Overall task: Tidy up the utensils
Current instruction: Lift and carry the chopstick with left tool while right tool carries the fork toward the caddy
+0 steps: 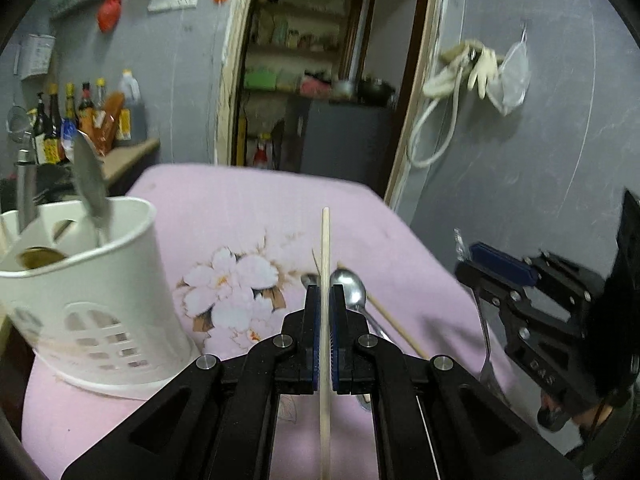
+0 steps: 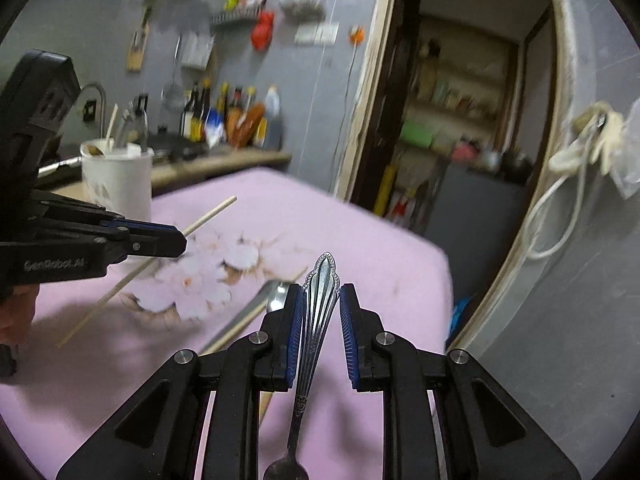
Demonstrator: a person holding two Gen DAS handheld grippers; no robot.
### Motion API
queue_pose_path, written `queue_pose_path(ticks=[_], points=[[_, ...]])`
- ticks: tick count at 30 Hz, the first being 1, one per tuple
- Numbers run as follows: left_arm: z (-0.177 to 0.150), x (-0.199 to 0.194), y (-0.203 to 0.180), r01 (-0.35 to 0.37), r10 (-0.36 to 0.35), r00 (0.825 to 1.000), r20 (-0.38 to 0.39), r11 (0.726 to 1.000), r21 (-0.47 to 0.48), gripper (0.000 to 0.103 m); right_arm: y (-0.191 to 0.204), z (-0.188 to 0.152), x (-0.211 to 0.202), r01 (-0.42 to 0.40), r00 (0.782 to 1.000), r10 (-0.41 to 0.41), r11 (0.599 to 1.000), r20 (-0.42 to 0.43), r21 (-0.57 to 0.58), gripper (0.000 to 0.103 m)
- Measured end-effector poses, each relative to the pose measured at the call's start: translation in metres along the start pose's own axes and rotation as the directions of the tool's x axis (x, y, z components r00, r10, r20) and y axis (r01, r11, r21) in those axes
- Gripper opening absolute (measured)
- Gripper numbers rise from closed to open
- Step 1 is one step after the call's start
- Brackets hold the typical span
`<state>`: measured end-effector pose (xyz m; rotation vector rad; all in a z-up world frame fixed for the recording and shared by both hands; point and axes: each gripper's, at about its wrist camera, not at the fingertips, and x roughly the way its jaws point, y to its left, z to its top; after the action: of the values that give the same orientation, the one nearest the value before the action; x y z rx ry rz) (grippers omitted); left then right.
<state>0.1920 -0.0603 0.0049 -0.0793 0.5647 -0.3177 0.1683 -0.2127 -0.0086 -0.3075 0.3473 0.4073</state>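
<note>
Now: cup sits left of both grippers

I hold a chopstick (image 1: 325, 280) in my left gripper (image 1: 325, 304), jaws shut tight on it, stick pointing straight ahead. My right gripper (image 2: 320, 320) pinches a spoon (image 2: 316, 312) by its handle. The cup (image 1: 80, 280) stands to the left, nearest my left gripper. More utensils lie on the pink cloth (image 1: 240, 208).

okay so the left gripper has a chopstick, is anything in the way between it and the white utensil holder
Nothing visible blocks it. The left gripper is shut on the chopstick, lifted above the pink cloth. Only bare cloth lies between it and the white holder, whose top is open, though a spoon already stands inside.
</note>
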Motion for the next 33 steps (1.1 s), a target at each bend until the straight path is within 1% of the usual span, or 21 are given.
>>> queue_pose_path(ticks=[2,4,8,11,16,20,23,33], points=[[0.001,-0.01,0.0,0.006,-0.005,0.999,0.039,1.0,-0.013,0.002,0.005,-0.002,-0.012,0.03,0.998,-0.03,1.0,0.05,-0.003,0.016],[0.001,-0.018,0.0,0.001,0.0,0.998,0.062,1.0,-0.02,0.002,0.011,-0.001,-0.019,0.051,0.995,-0.05,0.999,0.086,-0.015,0.016],[0.002,-0.028,0.002,0.013,-0.009,0.996,0.086,0.999,-0.042,0.002,0.023,0.001,-0.03,0.091,0.986,-0.084,0.995,0.146,-0.046,0.016],[0.003,-0.032,0.003,0.009,-0.004,0.996,0.093,0.999,-0.049,0.002,0.028,0.002,-0.037,0.106,0.98,-0.096,0.993,0.175,-0.054,0.016],[0.001,-0.041,0.009,0.01,-0.002,0.994,0.112,0.998,-0.065,0.002,0.032,0.001,-0.047,0.121,0.971,-0.108,0.992,0.213,-0.046,0.016],[0.002,-0.05,0.015,0.026,-0.013,0.989,0.145,0.996,-0.087,0.002,0.035,0.003,-0.054,0.139,0.96,-0.123,0.989,0.252,-0.046,0.016],[0.004,-0.053,0.017,0.031,-0.017,0.988,0.153,0.995,-0.091,0.002,0.037,0.004,-0.059,0.149,0.953,-0.131,0.988,0.273,-0.043,0.016],[0.004,-0.057,0.019,0.035,-0.019,0.986,0.164,0.994,-0.099,0.002,0.034,0.01,-0.061,0.154,0.944,-0.139,0.988,0.299,-0.025,0.016]])
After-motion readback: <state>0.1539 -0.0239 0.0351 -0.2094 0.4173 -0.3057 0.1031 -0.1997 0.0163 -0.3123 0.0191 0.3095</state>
